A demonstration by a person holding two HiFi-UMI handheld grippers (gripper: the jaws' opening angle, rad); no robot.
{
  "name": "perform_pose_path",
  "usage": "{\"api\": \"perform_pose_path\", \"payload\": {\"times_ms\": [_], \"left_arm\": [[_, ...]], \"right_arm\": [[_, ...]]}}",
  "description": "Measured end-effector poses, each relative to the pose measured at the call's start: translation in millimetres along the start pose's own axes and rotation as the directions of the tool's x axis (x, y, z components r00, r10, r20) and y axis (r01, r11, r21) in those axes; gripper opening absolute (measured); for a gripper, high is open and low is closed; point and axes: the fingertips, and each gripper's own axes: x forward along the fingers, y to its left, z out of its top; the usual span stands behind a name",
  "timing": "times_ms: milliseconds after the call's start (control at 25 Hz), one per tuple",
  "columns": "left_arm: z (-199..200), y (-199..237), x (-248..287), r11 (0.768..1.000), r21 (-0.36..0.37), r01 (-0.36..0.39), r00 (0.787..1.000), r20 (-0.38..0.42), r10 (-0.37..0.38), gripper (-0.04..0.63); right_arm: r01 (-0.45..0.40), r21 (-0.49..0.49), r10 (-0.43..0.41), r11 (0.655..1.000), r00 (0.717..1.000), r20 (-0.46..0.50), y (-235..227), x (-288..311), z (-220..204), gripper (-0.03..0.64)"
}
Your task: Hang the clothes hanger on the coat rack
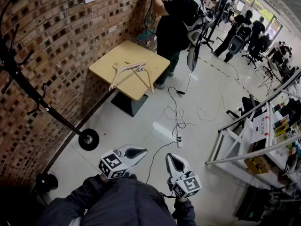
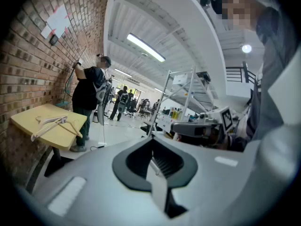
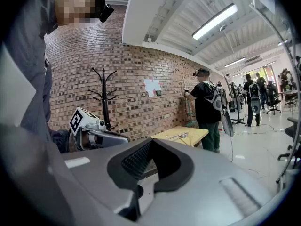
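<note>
While left gripper (image 1: 140,151) and right gripper (image 1: 172,159) sit clenched empty, the upper-centre hanger (image 1: 126,77) (probably light, stiff) suits a shoulder grip.

**Bright, even room light; fisheye edges**

Ceiling tubes (image 3: 214,21) light the room evenly. In the head view the glossy floor (image 1: 162,131) near the table (image 1: 113,60) shows a pale glare patch, and a soft shadow lies beneath the table. Left of the table the wall (image 1: 51,41) darkens and the coat rack (image 1: 28,86) bows with lens distortion. The 2 gripper views have black vignetted corners and a blurred foreground.
</note>
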Motion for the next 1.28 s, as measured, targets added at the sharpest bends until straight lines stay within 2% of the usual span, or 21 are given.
{"api": "perform_pose_path", "payload": {"times_ms": [200,400,720,880,1120,1280], "left_arm": [[12.0,44.2,5.0,1.0,0.006,-0.018,1.0,-0.011,0.018,0.0],[29.7,112.2,10.3,1.0,-0.003,-0.029,0.999,-0.015,0.029,0.0],[89.2,231.5,29.4,0.999,-0.028,-0.033,0.999,0.022,0.033,0.0],[110.5,287.6,25.1,0.999,-0.029,-0.037,0.998,0.046,0.038,0.0],[123.3,359.8,18.1,0.993,-0.092,-0.076,0.995,0.058,0.082,0.0],[128.7,402.5,11.0,0.982,-0.117,-0.148,0.985,0.071,0.157,0.002]], "right_arm": [[-0.013,0.013,0.013,1.0,1.0,-0.015,-14.1,39.0,2.5,0.006],[-0.015,0.022,0.016,1.0,0.999,-0.05,-37.2,101.1,6.3,0.006],[-0.034,-0.011,0.033,0.999,0.996,-0.078,-84.0,220.2,61.3,0.006],[-0.064,-0.019,0.062,0.998,0.995,-0.077,-90.7,284.1,76.2,0.006],[-0.13,-0.068,0.122,0.989,0.986,-0.11,-101.3,361.6,91.3,0.008],[-0.183,-0.081,0.172,0.98,0.977,-0.129,-114.8,405.5,94.8,0.009]]}}
